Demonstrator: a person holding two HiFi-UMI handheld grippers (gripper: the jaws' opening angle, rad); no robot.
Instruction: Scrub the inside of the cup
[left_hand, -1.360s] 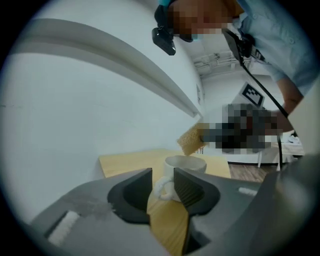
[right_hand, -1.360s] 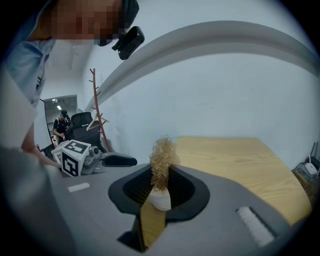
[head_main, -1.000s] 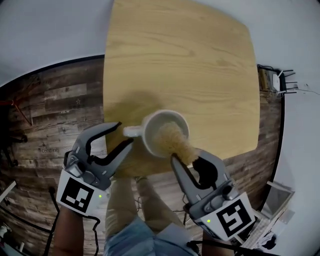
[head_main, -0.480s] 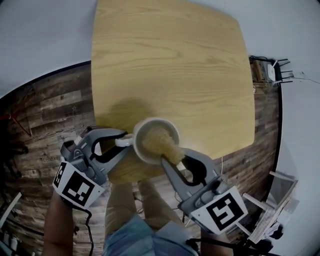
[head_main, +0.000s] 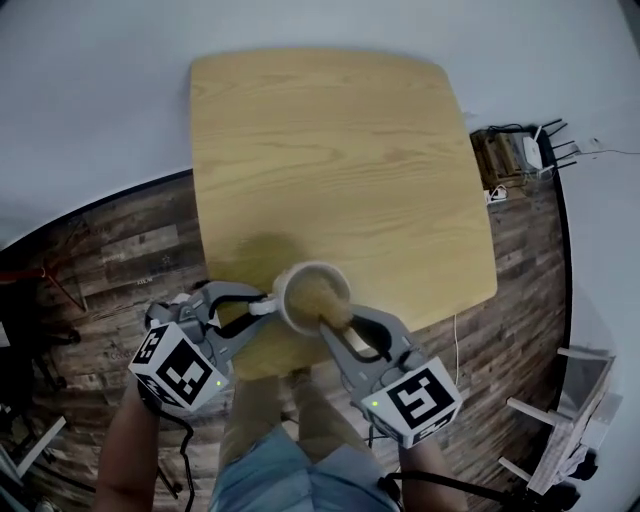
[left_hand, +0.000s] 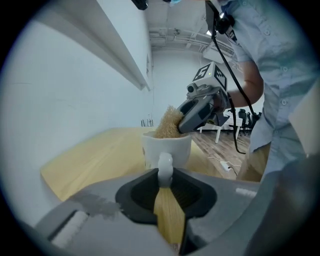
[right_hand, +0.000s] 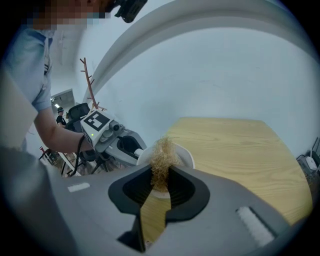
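Right gripper view — scourer (right_hand: 161, 157) between jaws

It looks like an office: white wall (left_hand: 75, 100), plank floor (head_main: 110, 250), light wooden counter (head_main: 330, 150), floor cables (left_hand: 226, 165), a branching coat stand (right_hand: 89, 82), office chairs (left_hand: 246, 120) beyond the left fingers (left_hand: 90, 220).

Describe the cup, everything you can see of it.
The cup is white, glossy and ceramic-looking, with one loop handle. It stands upright near the front edge of the wooden table. The jaws of the left gripper, which have just been closing, flank the handle and appear to touch it. A tan fibrous scrubber, clamped in the right gripper, fills its mouth and hides the inside.
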